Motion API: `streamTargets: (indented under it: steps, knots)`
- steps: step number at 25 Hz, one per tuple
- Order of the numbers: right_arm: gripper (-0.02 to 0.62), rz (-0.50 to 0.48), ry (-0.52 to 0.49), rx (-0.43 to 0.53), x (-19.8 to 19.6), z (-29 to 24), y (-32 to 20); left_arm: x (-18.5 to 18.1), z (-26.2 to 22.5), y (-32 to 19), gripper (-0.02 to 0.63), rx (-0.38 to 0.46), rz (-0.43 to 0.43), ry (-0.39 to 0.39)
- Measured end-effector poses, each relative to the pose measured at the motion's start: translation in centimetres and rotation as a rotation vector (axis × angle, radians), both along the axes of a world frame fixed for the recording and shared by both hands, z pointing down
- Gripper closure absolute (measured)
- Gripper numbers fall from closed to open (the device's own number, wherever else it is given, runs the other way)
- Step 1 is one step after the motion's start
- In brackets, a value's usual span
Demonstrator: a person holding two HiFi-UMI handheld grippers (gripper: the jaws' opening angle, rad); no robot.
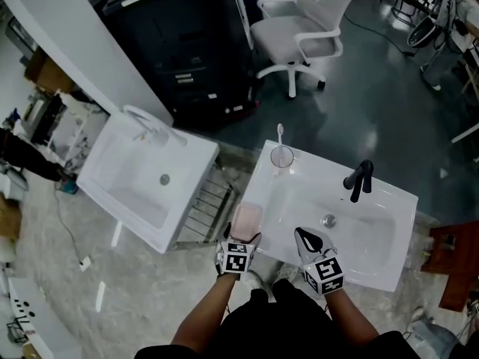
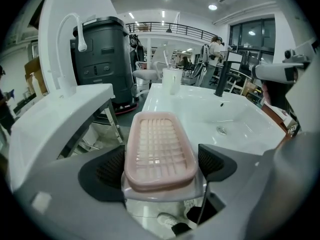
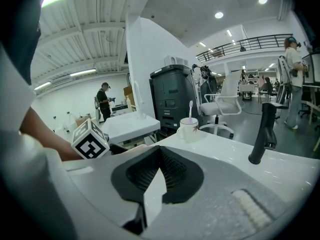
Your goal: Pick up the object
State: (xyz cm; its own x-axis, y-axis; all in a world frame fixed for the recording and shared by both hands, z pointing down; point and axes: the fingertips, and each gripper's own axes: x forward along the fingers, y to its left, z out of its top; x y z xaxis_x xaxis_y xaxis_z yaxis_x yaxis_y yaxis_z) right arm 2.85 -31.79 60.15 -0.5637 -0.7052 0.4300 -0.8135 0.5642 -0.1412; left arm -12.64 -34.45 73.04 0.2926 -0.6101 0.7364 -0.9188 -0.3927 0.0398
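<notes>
A pink slotted soap dish [image 2: 160,151] on a white base sits on the near left corner of the white sink [image 1: 404,200], seen from above as a pink soap dish [image 1: 245,220]. My left gripper [image 1: 242,235] stands wide open around it. One black pad lies on each long side of the dish, very close to it, in the left gripper view [image 2: 161,166]. My right gripper [image 1: 303,235] hovers over the sink's front rim. Its jaws are shut with nothing between them [image 3: 159,171].
A cup with a toothbrush [image 1: 281,155] stands at the sink's far left corner. A black faucet [image 1: 359,179] rises at the far side. A second white basin [image 1: 150,178] on a metal frame stands to the left. Behind are a black cabinet [image 1: 179,43] and an office chair [image 1: 299,36].
</notes>
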Motion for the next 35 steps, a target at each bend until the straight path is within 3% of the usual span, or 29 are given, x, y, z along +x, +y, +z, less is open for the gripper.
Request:
streamTargets:
  steps: [20,35]
  knots:
    - [0.592,0.009,0.002,-0.002,0.8,0.3,-0.2,-0.2,-0.7,0.1,0.150,0.024,0.004,0.003]
    - [0.592,0.007,0.007,0.026,-0.3,-0.3,-0.5,-0.1,-7.8,-1.8,0.150,0.176,0.003,0.074]
